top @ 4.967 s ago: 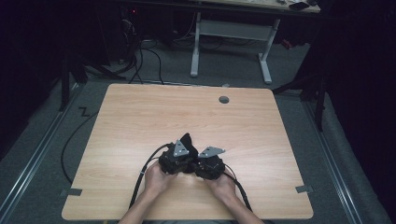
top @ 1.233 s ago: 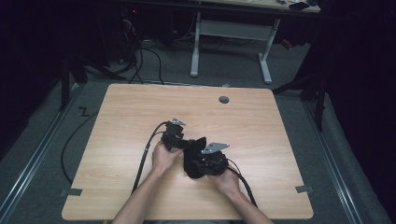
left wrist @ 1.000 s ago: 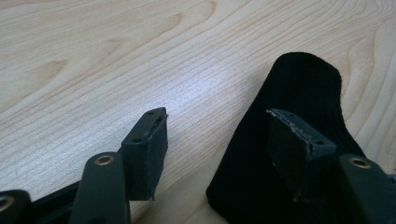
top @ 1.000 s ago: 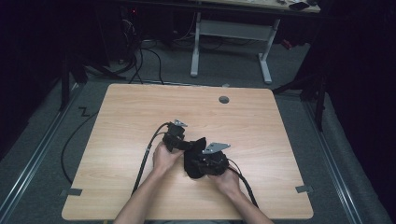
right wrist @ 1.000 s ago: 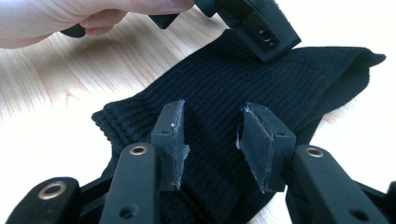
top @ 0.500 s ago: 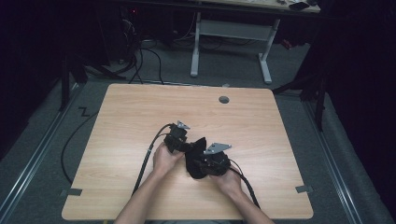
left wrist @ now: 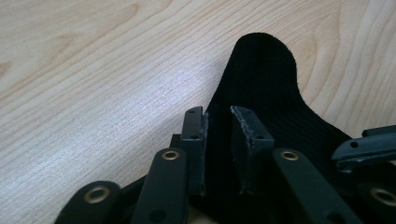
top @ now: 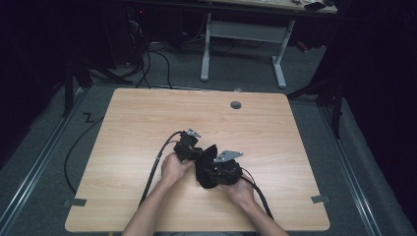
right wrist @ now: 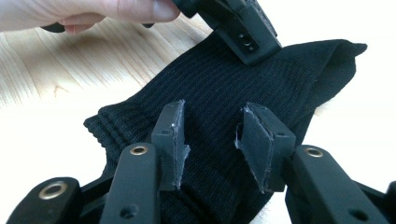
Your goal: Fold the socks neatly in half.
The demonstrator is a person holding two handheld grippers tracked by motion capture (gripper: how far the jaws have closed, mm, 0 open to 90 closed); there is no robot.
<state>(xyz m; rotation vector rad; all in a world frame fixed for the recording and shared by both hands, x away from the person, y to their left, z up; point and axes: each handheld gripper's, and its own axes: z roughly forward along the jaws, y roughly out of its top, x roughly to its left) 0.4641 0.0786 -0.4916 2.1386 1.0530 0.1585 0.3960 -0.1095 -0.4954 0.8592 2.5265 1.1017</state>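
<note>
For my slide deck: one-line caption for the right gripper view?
Right gripper, jaws apart, over a black knit sock on the wooden table.

One black sock (top: 206, 164), seemingly single; two grippers, left gripper (top: 188, 146) and right gripper (top: 223, 168); one table (top: 147, 118).

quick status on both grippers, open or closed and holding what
Left gripper: open, jaws astride a fold of the black sock, not clamped.
Right gripper: open, jaws over the sock, holding nothing.
</note>
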